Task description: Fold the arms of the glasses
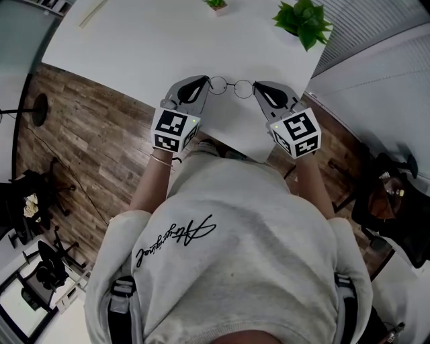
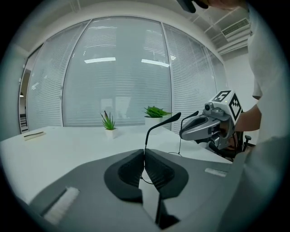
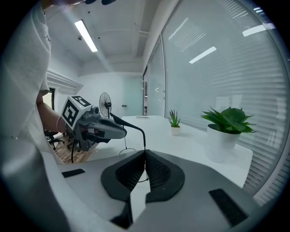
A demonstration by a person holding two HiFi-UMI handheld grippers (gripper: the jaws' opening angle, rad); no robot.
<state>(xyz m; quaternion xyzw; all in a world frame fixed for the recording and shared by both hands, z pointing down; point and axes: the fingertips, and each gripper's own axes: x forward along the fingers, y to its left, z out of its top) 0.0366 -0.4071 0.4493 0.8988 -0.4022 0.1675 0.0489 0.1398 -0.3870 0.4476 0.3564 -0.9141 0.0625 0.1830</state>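
Observation:
Thin wire glasses [image 1: 230, 85] with round lenses hang between my two grippers, just above the near edge of the white table [image 1: 154, 40]. My left gripper [image 1: 204, 86] is shut on the left end of the frame, my right gripper [image 1: 256, 89] on the right end. In the left gripper view the jaws [image 2: 144, 152] meet on the wire, and one dark arm [image 2: 159, 124] rises from them toward the right gripper [image 2: 204, 127]. In the right gripper view the jaws [image 3: 145, 153] pinch the frame, with the other arm [image 3: 130, 126] curving up toward the left gripper [image 3: 97, 128]. Both arms stand unfolded.
A leafy potted plant [image 1: 304, 20] and a small potted plant [image 1: 216, 4] stand at the table's far side. Wooden floor [image 1: 87, 134] lies left of the table, with office chairs [image 1: 33, 195] further left. A standing fan [image 3: 105, 105] is in the background.

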